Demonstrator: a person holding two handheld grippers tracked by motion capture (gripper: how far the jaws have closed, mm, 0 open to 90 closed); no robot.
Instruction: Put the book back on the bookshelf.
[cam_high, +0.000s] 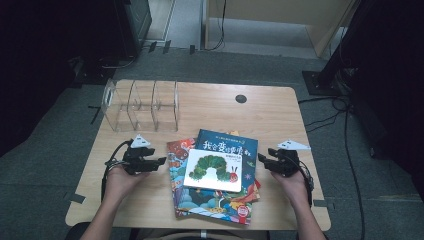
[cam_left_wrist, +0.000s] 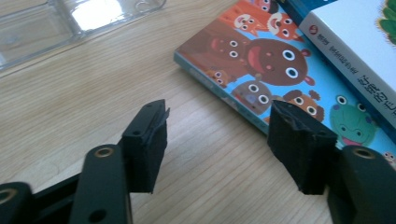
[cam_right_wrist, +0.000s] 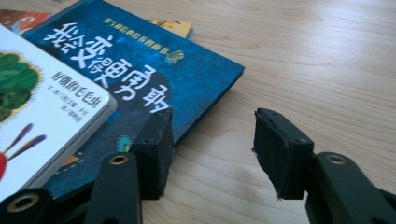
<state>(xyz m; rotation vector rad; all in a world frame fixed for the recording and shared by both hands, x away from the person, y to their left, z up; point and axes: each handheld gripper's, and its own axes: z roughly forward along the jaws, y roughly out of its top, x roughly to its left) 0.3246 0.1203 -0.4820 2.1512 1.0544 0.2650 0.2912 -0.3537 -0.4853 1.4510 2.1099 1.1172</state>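
We've got the book stack (cam_high: 215, 175) sitting between our left gripper (cam_high: 161, 161) and right gripper (cam_high: 260, 158), both jaws apart, nothing gripped.

Held two black grippers, left gripper (cam_high: 161, 161) and right gripper (cam_high: 261, 158), each topped by a grey three-cornered plate and trailing a black cable. Showed brass-ringed screw holes along blocky, ribbed black pads (cam_right_wrist: 280, 151). Wore no sleeves.
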